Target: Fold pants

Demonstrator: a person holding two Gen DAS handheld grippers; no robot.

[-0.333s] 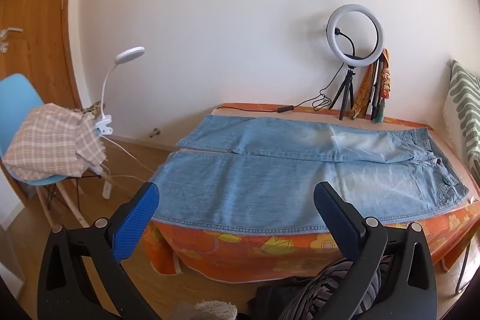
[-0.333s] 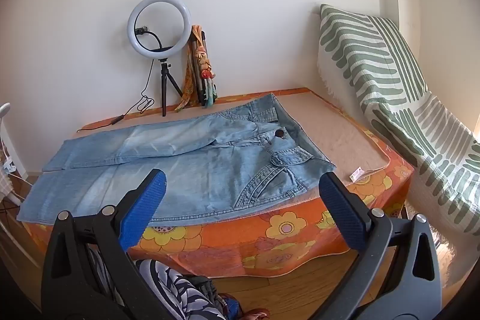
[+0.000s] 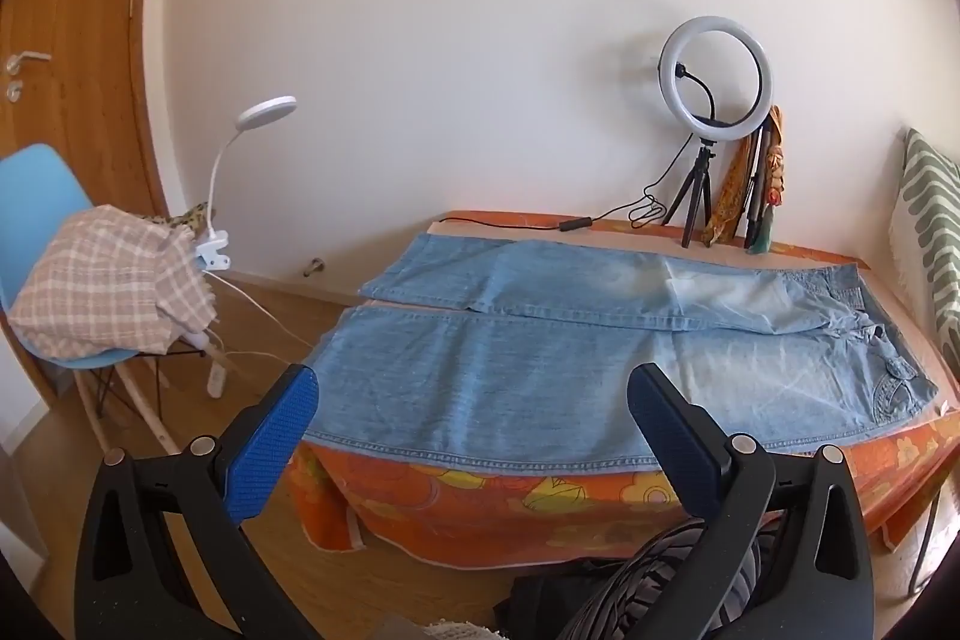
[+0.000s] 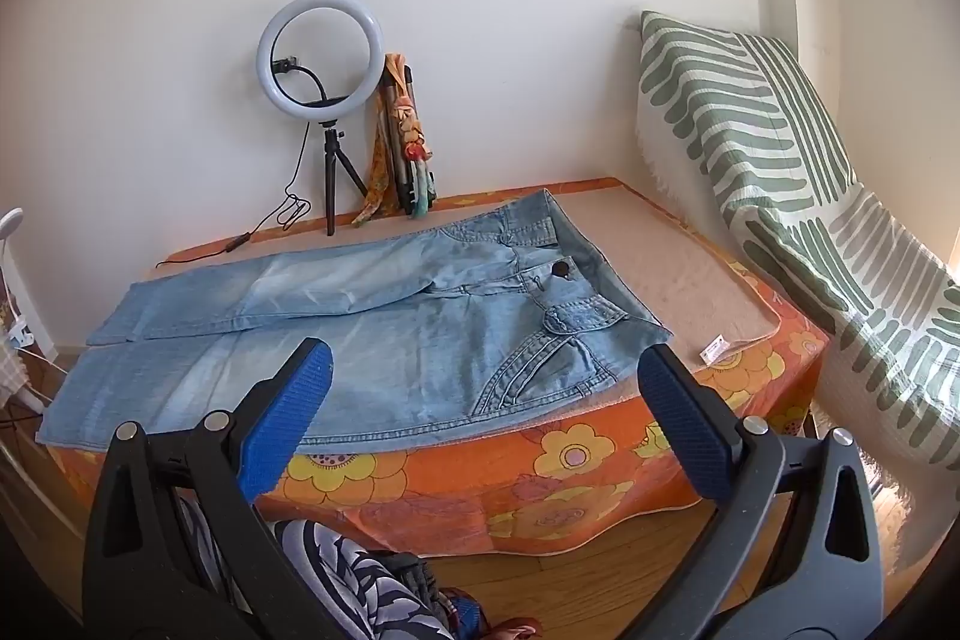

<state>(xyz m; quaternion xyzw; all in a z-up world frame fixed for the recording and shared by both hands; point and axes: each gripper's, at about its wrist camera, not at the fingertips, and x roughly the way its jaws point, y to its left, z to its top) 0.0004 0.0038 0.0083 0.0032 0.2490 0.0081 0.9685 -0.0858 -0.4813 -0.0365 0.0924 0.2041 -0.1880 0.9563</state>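
almost nothing has changed since the previous look: both views hold the same framing. the light blue denim pants (image 3: 540,358) lie spread flat and unfolded on the table with the orange flowered cloth (image 3: 540,502), legs side by side, waistband toward the green-striped cushion (image 4: 780,172). the left hand-held gripper (image 3: 474,436) and the right hand-held gripper (image 4: 486,412) both hover short of the near edge, jaws released wide, nothing between them. judgement: folding not yet begun; approach pending.

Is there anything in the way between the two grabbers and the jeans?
No, nothing visible. The jeans lie flat on the table, and the open left gripper and open right gripper hang in front of them with only air between.
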